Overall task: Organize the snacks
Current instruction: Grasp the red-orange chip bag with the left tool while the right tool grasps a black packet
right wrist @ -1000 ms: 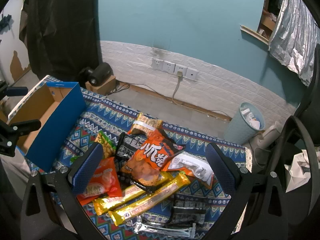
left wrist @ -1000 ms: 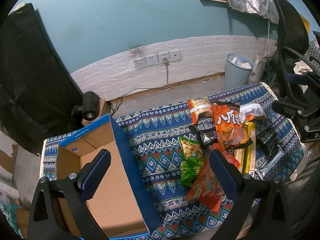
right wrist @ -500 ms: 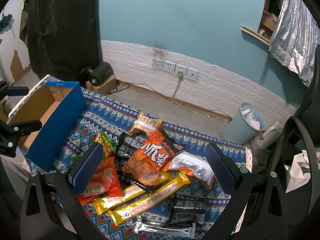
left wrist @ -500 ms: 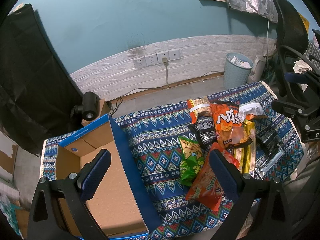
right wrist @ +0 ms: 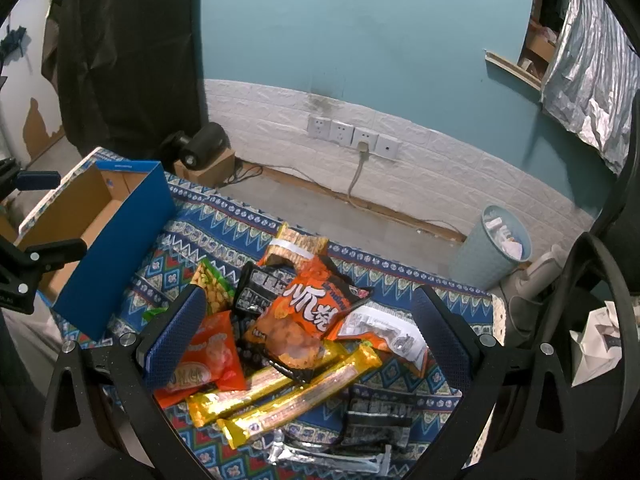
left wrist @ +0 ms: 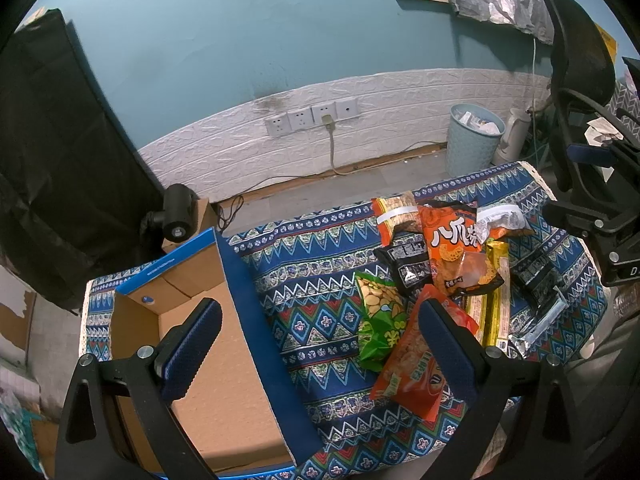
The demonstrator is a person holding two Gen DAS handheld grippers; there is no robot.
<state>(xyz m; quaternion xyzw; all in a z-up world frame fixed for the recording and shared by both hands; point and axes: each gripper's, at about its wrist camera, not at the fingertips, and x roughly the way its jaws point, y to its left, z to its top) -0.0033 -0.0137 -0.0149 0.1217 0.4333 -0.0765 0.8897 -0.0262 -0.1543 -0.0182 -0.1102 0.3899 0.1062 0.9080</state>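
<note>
**Both claws spread wide above snack pile and box**

Left gripper: jaws parted wide, nothing between them, hovering clear of the cloth. Under its left finger, the open cardboard box with blue outer walls, brown floor bare. Under its right finger, partly hidden, an orange-red snack bag; just inside that finger, a green pea snack bag, touching the orange-red one. Further ahead and right, a black packet beneath a large orange bag with white characters. Beside these, to the right, two gold bars lying lengthwise.

Right gripper: likewise released, jaws far apart, empty, poised over the heap. Directly between the fingers, the large orange bag, lying atop the black packet and the gold bars. Behind its left finger, the orange-red snack bag. Near the right finger, a white-and-orange packet. Nearer the camera, low in view, black and silver wrappers. Far left and ahead, the box, well apart from the heap.

All resting on a patterned blue cloth. Beyond the cloth's far edge, on the floor, a pale blue bin.
</note>
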